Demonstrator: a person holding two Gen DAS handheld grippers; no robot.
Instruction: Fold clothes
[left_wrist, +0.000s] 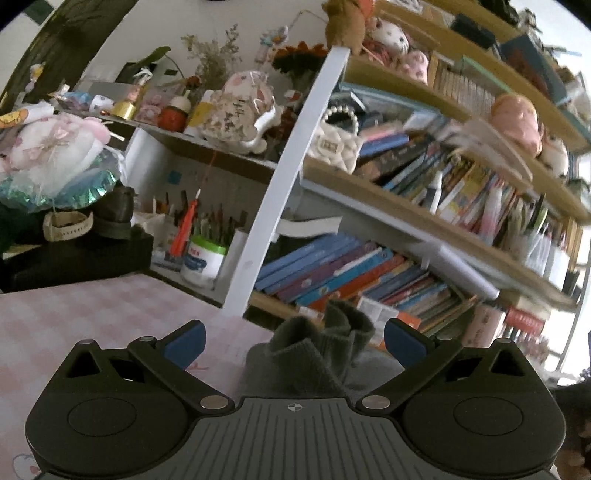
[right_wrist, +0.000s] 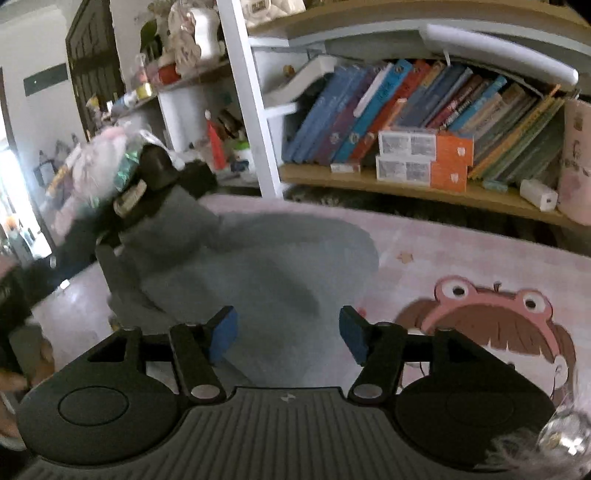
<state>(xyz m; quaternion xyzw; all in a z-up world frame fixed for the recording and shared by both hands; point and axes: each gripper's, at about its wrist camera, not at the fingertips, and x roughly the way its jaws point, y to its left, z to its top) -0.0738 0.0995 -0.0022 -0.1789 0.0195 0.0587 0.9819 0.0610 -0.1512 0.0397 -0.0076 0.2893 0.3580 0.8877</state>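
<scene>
A grey knitted garment (right_wrist: 236, 266) lies bunched on the pink cartoon-print tabletop (right_wrist: 461, 251). In the left wrist view its ribbed cuff (left_wrist: 325, 343) rises between the fingers of my left gripper (left_wrist: 293, 341), which is open and not touching it. My right gripper (right_wrist: 288, 332) is open and empty, just above the garment's near edge. The left gripper's body (right_wrist: 122, 225) shows dimly at the garment's far left in the right wrist view, blurred.
A white shelf post (left_wrist: 280, 177) and shelves crowded with books (left_wrist: 351, 273), plush toys (left_wrist: 55, 147) and a pen jar (left_wrist: 201, 258) stand behind the table. Orange boxes (right_wrist: 424, 158) sit on the lowest shelf. A black box (left_wrist: 74, 258) lies at far left.
</scene>
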